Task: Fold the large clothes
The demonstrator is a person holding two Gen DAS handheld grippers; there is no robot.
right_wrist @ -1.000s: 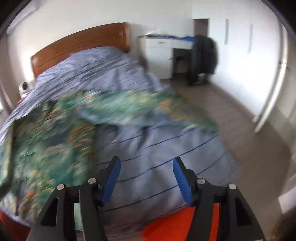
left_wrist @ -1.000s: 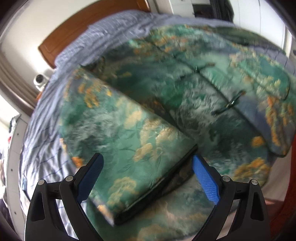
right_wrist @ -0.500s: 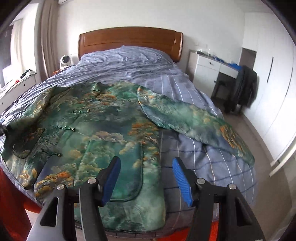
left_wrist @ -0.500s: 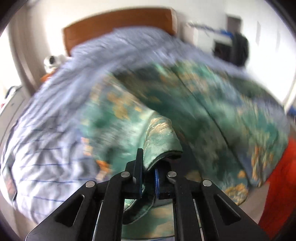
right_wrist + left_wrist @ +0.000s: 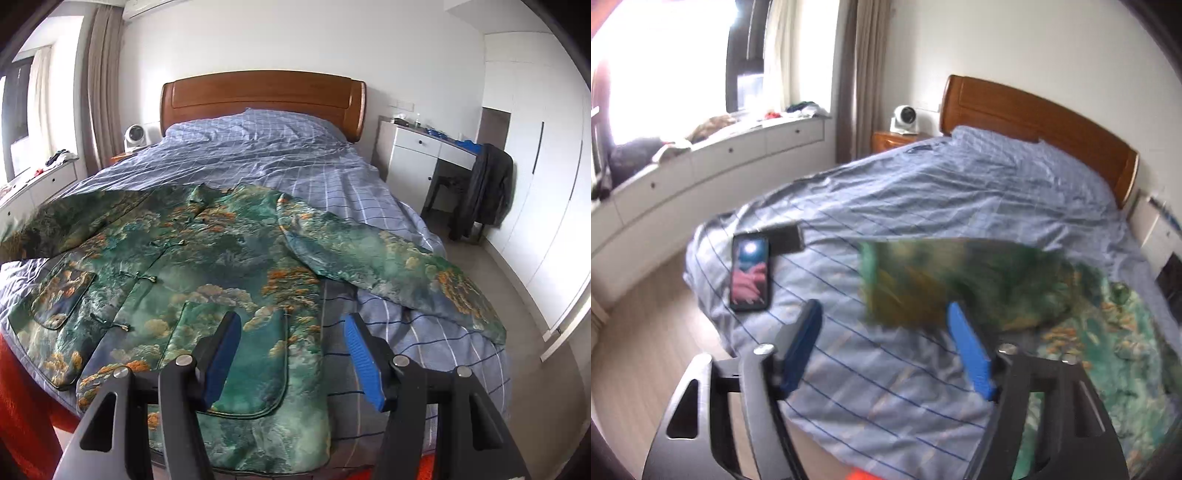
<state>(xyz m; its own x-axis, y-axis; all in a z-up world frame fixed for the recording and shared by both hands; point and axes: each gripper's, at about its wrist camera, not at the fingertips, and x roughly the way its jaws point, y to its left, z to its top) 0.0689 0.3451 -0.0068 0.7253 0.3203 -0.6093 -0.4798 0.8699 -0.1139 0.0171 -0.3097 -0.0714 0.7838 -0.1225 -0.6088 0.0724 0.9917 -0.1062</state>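
1. On the bed (image 5: 332,173) lies a big green jacket (image 5: 207,258) with orange clouds on it, front side up, spread flat over the blue checked cover.
2. Its one sleeve (image 5: 388,266) reaches out toward 3 o'clock in the right wrist view.
3. Its other sleeve (image 5: 923,280) is a blur in the left wrist view (it looks to be off the cover, but I cannot tell for sure).
4. The left gripper (image 5: 886,343) is opening, and nothing sits between its blue pads.
5. The right gripper (image 5: 291,354) has its pads spread apart over the jacket's bottom edge, pinching nothing.
6. A phone (image 5: 750,273) with its screen lit lies on the cover at 9 o'clock in the left view.
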